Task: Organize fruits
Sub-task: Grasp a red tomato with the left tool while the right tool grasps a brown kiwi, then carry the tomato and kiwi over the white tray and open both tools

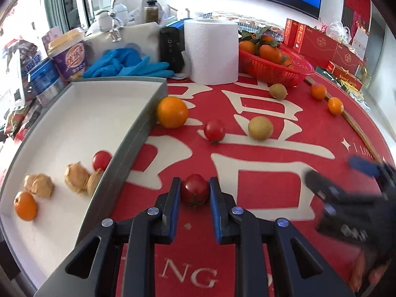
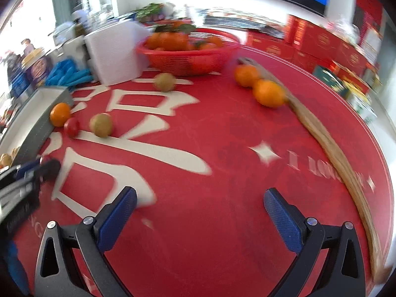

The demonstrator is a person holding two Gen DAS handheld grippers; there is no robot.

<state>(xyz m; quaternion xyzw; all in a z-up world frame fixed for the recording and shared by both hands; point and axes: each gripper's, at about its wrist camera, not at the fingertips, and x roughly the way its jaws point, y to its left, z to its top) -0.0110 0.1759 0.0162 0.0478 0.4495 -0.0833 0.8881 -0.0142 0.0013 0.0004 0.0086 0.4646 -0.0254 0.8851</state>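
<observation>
A cherry tomato (image 1: pixel 194 188) sits on the red surface (image 1: pixel 284 153), pinched between the blue pads of the left gripper (image 1: pixel 194 191), just beside the grey-walled tray (image 1: pixel 138 133) (already holding a tomato, walnuts and an orange). The right gripper (image 2: pixel 200 201) hangs spread wide over bare cloth, nothing between its pads.

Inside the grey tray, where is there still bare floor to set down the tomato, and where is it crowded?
The tray's far half, toward the blue gloves, is bare white. The near end is crowded: a tomato against the right wall, three tan fruits, a small orange. The left tool grips another tomato.
</observation>
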